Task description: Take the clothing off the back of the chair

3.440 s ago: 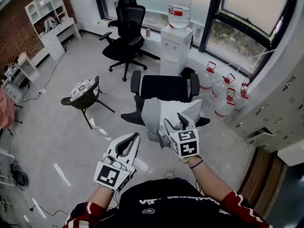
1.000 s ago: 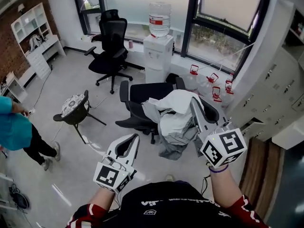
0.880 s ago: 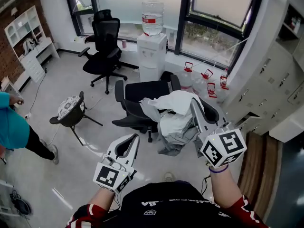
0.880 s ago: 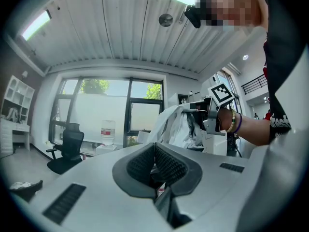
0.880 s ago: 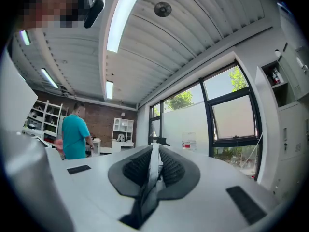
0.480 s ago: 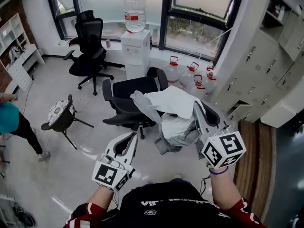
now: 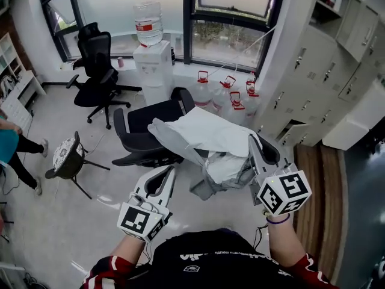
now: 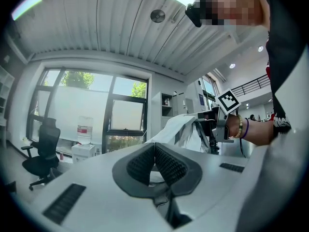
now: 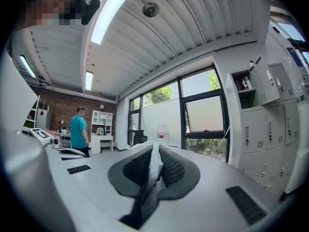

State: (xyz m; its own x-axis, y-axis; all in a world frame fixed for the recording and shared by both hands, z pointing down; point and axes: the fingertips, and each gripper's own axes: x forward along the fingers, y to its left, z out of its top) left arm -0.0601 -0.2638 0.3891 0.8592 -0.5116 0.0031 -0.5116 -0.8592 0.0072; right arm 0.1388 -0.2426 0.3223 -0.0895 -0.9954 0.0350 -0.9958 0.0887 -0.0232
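A white and grey garment (image 7: 207, 138) hangs stretched out in the air over the black office chair (image 7: 139, 138); I cannot tell whether its far end still touches the chair. My right gripper (image 7: 253, 139) is shut on the garment's near edge, and a white strip of cloth (image 9: 153, 167) shows pinched between its pads. Lower left, my left gripper (image 7: 171, 172) is shut with nothing in it, apart from the garment. In the left gripper view its pads (image 8: 166, 163) meet at the tip, with the garment (image 8: 182, 129) and the right gripper (image 8: 212, 129) beyond.
A water dispenser (image 7: 154, 65) stands by the window behind the chair, with water jugs (image 7: 224, 90) on the floor beside it. A second office chair (image 7: 98, 62) and a small stool (image 7: 65, 156) stand at left. Lockers (image 7: 325, 71) line the right. A person in teal (image 7: 8, 144) is at far left.
My right gripper has drawn the garment up and away from the chair back, so it spreads out flatter. Both grippers and the view have swung to the right. The person at left walked further off.
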